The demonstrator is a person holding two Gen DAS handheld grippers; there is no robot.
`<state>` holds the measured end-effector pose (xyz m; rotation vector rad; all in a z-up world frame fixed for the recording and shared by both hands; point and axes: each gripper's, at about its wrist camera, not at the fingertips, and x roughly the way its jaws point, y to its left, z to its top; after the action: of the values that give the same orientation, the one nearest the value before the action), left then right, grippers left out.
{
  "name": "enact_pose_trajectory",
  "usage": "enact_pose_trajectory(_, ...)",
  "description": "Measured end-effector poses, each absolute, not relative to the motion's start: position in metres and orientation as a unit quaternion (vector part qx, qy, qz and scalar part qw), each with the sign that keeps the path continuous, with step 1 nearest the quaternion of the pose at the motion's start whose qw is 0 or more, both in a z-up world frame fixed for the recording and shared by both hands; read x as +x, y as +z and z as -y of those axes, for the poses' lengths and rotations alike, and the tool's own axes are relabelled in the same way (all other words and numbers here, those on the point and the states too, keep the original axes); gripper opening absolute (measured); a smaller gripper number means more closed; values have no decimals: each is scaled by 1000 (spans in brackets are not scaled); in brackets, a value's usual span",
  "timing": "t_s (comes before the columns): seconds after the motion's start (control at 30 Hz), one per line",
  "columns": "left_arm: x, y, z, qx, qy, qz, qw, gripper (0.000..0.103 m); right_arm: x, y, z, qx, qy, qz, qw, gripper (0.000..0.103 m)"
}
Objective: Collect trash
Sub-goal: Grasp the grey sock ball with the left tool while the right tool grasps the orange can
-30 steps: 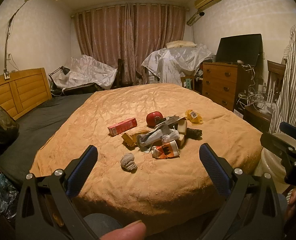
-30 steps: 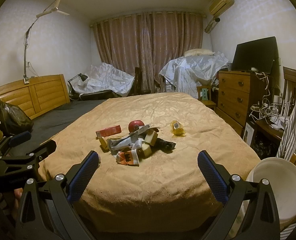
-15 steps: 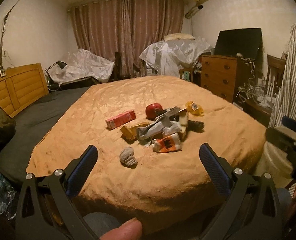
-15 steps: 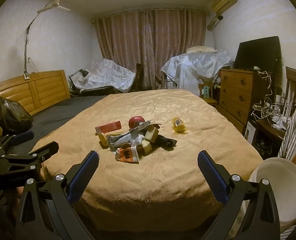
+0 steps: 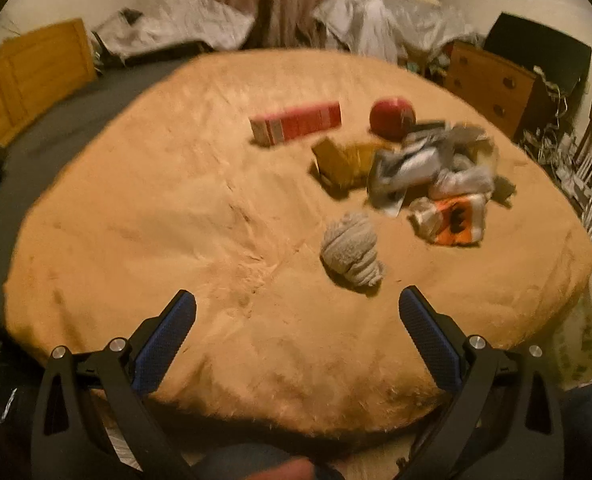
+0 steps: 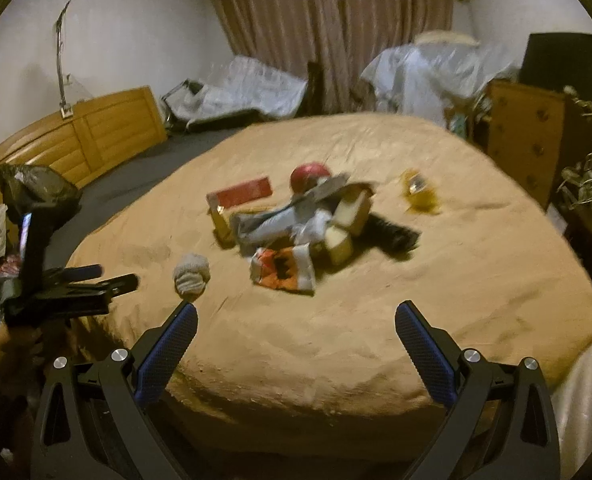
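Left tool (image 5: 296, 312) gapes empty above the bed (image 5: 136, 220) near its front edge, just short of the grey wad (image 5: 351, 254): probably soft, light, pinchable mid-bulge. Right tool (image 6: 296, 320), likewise released, faces the crinkly wrapper pile (image 6: 296, 224) mid-bed.

Both views are smeared by motion blur, so the print on the red box (image 5: 296, 122) and on the orange-and-white wrapper (image 5: 452, 220) cannot be read. The crumpled silver wrappers (image 5: 424, 160) run together in one heap. At three o'clock of it the dark object (image 6: 392, 236) stays unidentifiable. The pale bin (image 6: 588, 392) is cut off by the right wrist view's edge.
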<state>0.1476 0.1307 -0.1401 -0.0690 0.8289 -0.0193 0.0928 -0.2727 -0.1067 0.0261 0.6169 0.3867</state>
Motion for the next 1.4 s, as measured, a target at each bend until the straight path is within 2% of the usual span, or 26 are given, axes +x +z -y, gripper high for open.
enact_pose_trajectory(0.07,162,-147,-128,-41,-32,-417,907,98,107,-118,265,13,197,-316,928,99)
enact_pose_trajectory(0.23,195,-170,-110,-38,-41,-437,898,80,139,-147,252,21,222,-342,913,98)
enact_pose_trajectory(0.3,207,-181,-104,-37,-41,-446,894,74,152,-156,251,36,234,-350,906,92)
enact_pose_trajectory(0.37,212,-186,-104,-40,-32,-444,895,69,167,-161,251,53,241,-357,901,80)
enact_pose_trajectory(0.4,213,-186,-105,-40,-27,-439,897,64,176,-164,250,59,242,-359,900,76)
enact_pose_trajectory(0.43,215,-186,-104,-40,-24,-436,899,57,181,-166,250,62,239,-360,900,68)
enact_pose_trajectory(0.53,216,-185,-108,-41,-17,-429,902,49,202,-167,242,55,232,-365,900,66)
enact_pose_trajectory(0.63,220,-185,-111,-28,-23,-430,902,48,199,-157,207,-69,238,-324,913,70)
enact_pose_trajectory(0.73,224,-187,-107,4,-40,-433,901,49,198,-147,175,-196,313,-299,880,70)
enact_pose_trajectory(0.93,232,-186,-109,1,-58,-442,895,50,270,-153,138,-349,388,-383,762,70)
enact_pose_trajectory(1.1,237,-187,-106,11,-61,-446,893,51,306,-175,112,-403,420,-435,687,70)
enact_pose_trajectory(1.23,243,-188,-105,15,-64,-446,893,51,317,-191,100,-412,427,-446,670,69)
enact_pose_trajectory(1.27,243,-188,-105,15,-63,-445,893,51,318,-191,100,-404,428,-448,673,61)
enact_pose_trajectory(1.4,240,-189,-104,12,-57,-439,897,51,317,-194,103,-379,417,-444,697,56)
